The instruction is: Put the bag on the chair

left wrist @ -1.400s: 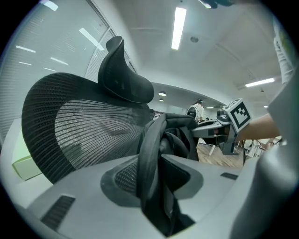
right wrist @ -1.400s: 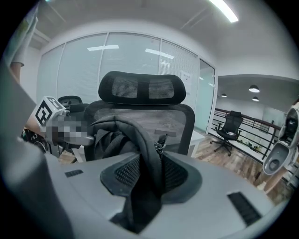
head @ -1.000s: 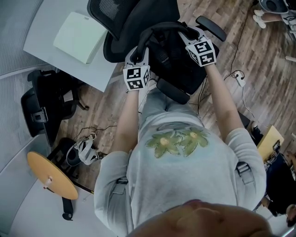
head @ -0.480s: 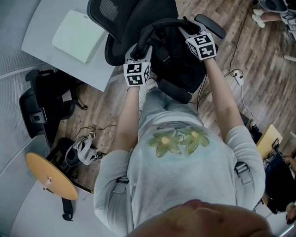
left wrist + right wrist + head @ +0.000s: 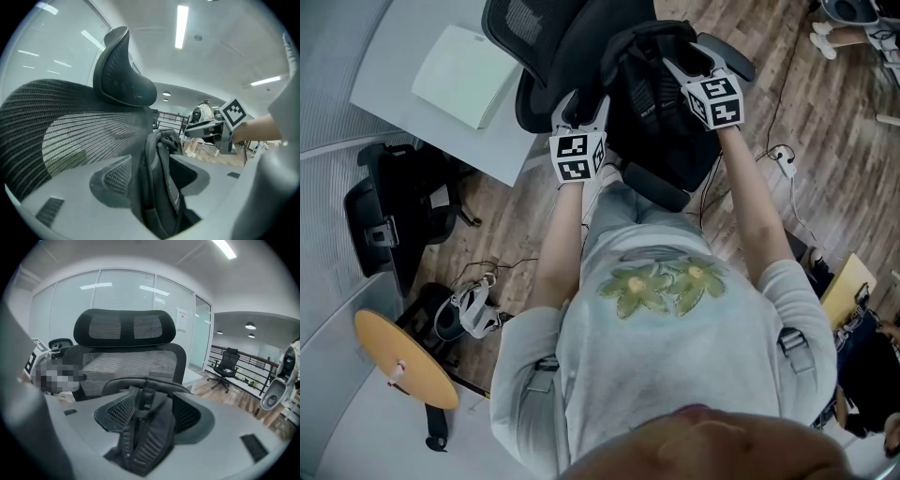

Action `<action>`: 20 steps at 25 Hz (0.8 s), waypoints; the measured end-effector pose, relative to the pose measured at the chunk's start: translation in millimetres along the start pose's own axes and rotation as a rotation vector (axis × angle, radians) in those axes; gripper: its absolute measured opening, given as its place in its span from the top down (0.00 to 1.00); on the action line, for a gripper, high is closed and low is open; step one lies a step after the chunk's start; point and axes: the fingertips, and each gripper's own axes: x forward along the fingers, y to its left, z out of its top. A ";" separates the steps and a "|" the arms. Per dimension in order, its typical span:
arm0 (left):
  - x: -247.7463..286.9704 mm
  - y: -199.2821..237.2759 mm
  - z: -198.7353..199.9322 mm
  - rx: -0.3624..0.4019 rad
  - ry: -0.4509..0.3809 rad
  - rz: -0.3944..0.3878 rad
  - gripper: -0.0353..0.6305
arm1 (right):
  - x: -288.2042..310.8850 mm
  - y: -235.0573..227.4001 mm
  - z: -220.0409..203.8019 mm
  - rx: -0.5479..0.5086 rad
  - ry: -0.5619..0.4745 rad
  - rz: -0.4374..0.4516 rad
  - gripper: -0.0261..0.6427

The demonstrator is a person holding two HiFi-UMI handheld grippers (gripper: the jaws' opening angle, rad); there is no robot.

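I log: black backpack (image 5: 661, 108) on office chair (image 5: 534, 47) seat, against backrest. Left tongs (image 5: 583, 103) and right tongs (image 5: 682, 67) opening, straps (image 5: 145, 427) loose between, seen only in gripper views. Earlier, a strap arched between them.

The mesh backrest (image 5: 546, 45) walls off the far side of the bag (image 5: 661, 98), and an armrest (image 5: 737, 62) flanks its right. The white surface (image 5: 394, 105) crowds the left, while the wooden floor (image 5: 834, 141) lies open on the right.
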 end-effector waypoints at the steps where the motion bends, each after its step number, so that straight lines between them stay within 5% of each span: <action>1: -1.2 -2.2 2.0 0.004 -0.003 -0.003 0.57 | -2.6 2.5 -0.2 0.000 -0.003 0.002 0.60; 5: -8.5 -12.3 12.1 0.032 -0.029 -0.009 0.60 | -18.2 13.1 2.7 0.001 -0.039 -0.005 0.63; 14: -29.3 -45.5 45.0 0.090 -0.118 -0.041 0.82 | -72.0 39.8 11.8 0.018 -0.146 -0.017 0.90; 20: -44.8 -69.6 50.5 0.135 -0.112 -0.083 0.90 | -104.5 59.1 11.9 -0.067 -0.180 -0.031 0.95</action>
